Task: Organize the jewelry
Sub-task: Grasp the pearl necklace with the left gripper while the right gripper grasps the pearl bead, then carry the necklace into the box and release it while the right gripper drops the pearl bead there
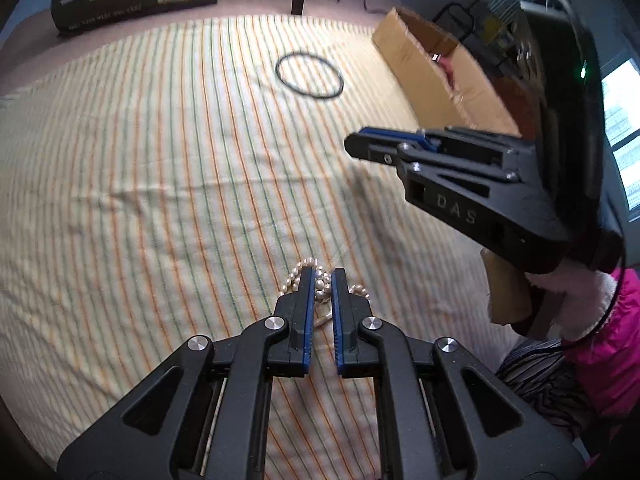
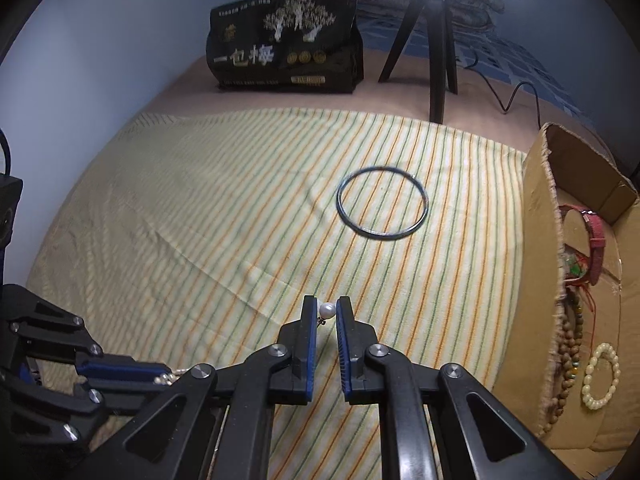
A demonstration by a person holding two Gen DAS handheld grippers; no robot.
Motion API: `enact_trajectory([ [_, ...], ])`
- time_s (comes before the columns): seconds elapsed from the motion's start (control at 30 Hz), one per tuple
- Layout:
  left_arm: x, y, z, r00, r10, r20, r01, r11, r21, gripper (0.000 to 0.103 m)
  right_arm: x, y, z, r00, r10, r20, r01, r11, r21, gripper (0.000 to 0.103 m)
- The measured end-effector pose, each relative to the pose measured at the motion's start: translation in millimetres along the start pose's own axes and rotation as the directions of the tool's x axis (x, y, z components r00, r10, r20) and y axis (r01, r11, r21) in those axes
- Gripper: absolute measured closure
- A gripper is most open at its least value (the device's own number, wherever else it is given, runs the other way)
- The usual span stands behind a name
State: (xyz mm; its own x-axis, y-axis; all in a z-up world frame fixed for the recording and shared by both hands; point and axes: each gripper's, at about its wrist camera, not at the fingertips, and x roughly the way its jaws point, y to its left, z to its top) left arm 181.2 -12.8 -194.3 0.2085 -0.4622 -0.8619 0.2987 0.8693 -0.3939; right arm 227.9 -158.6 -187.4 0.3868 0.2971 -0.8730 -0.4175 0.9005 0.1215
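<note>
the left claw [image 1: 322, 280] is pinching a bunched pearl necklace [image 1: 320, 286] against the striped cloth [image 1: 160, 160] at the near edge. the right claw [image 2: 328, 312] is pinching a single white pearl [image 2: 327, 310] between its tips. a black ring [image 2: 382, 202] lies flat farther off on the cloth, and the cardboard box [image 2: 538, 240] at the right holds a red strap [image 2: 592, 236] and bead bracelets [image 2: 602, 376]

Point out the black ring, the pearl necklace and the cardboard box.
black ring [image 2: 418, 188], right wrist view, on its far-right rim.
pearl necklace [image 1: 320, 285], left wrist view, on beads between the claw's fingers.
cardboard box [image 2: 540, 240], right wrist view, on its near outer wall.
</note>
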Motion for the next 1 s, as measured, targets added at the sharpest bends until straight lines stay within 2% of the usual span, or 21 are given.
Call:
enact_trajectory([
  [0.23,-41,1,2,0.995,-0.040,0.095,0.042,0.999,-0.015,0.097,-34,-4,3,0.998,0.012,0.060,-0.012,1.000,0.002,0.096],
  [0.53,-84,-19,7,0.975,-0.076,0.208,0.071,0.997,0.027,0.097,-73,-12,3,0.992,0.011,0.122,-0.014,1.000,0.020,0.096],
  [0.83,-136,-45,31,0.944,-0.112,0.309,0.086,0.992,0.096,0.097,-118,-37,6,0.981,-0.021,0.195,0.007,0.997,0.073,0.096],
  [1.0,-159,-60,56,0.921,-0.147,0.360,0.106,0.986,0.132,0.097,-142,-60,6,0.972,-0.059,0.227,0.033,0.993,0.117,0.096],
])
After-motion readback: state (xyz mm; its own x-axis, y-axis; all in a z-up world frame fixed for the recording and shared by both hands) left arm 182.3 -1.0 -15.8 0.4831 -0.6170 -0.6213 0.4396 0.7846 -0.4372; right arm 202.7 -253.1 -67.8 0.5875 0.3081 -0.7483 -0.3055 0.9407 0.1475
